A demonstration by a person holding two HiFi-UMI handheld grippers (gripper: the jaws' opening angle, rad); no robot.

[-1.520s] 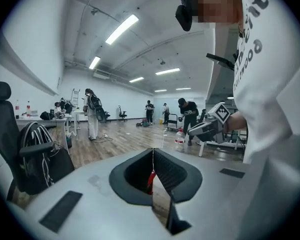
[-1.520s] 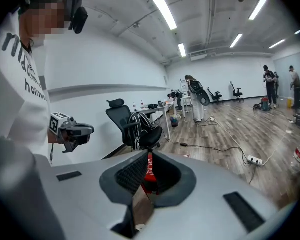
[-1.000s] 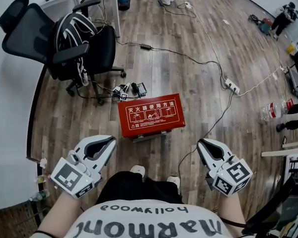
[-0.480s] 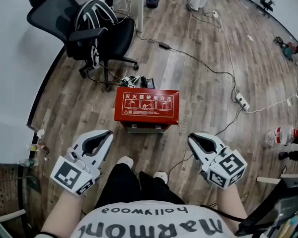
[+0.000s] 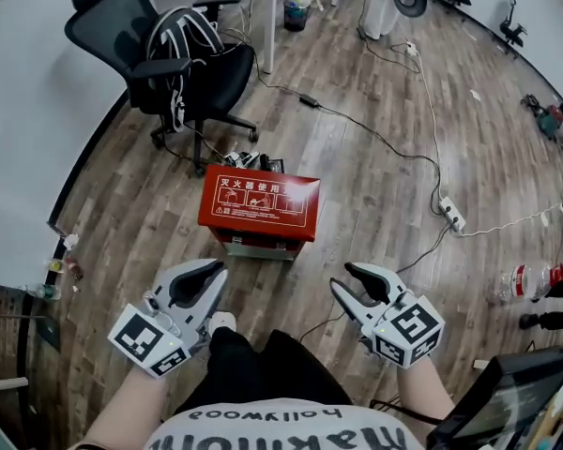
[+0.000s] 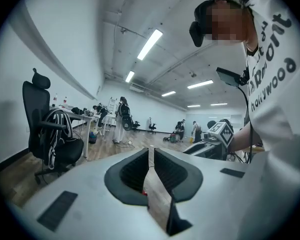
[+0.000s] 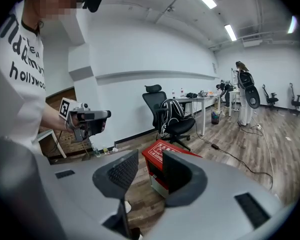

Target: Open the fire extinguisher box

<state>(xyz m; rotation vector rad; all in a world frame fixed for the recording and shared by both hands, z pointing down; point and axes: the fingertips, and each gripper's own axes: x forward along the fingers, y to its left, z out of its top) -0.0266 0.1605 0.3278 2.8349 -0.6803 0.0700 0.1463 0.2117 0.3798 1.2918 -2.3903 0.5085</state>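
Both tools sit lower in frame now, and the closed fire extinguisher box (image 5: 258, 202) has shifted left of centre on the floor (image 5: 385, 186). Pinched shut and empty, the left tool (image 5: 216, 272) idles. The right tool (image 5: 342, 277), aimed at the box, has just been spreading empty jaws, seemingly for the lid.

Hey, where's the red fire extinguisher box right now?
In the head view the red fire extinguisher box stands on the wooden floor slightly left of centre, between the black office chair beyond it and the person's shoe nearer the camera.
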